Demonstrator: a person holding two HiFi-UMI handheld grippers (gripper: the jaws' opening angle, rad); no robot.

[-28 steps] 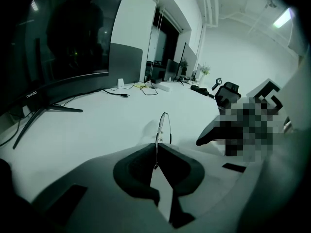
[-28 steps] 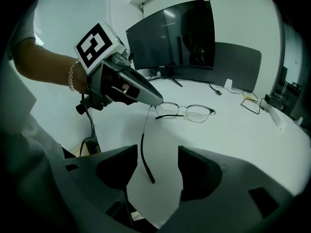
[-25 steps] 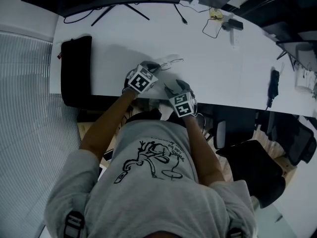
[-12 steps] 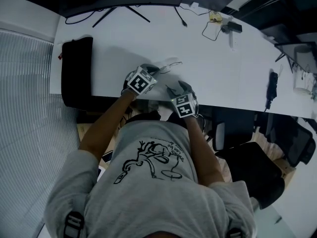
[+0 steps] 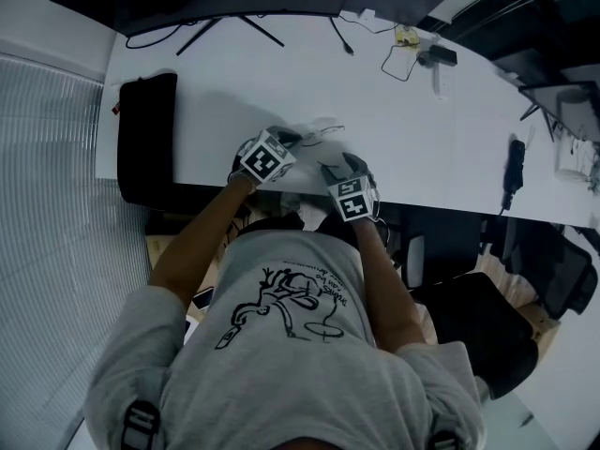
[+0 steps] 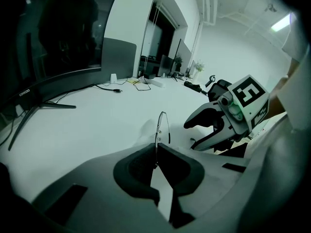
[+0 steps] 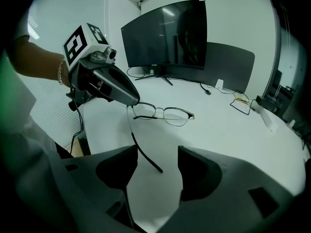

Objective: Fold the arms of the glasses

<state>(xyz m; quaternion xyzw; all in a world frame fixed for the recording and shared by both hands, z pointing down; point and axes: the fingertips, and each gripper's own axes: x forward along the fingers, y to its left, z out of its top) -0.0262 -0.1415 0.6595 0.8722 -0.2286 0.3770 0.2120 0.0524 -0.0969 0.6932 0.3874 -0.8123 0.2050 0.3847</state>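
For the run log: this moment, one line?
left gripper: shut on glasses | right gripper: open, unfolded arm between jaws | fold: not done

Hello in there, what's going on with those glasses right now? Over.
Left gripper shut on the glasses at one hinge. Right gripper open, jaws either side of the unfolded arm, not touching. Monitor and cables far back, nothing blocking.

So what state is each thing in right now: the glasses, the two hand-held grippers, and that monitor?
Glasses: held by the frame, with one arm swung out and not folded.
Left hand-held gripper: shut on the glasses' frame.
Right hand-held gripper: open; the tip of the unfolded arm lies between its jaws but is not gripped.
Monitor: screen dark.
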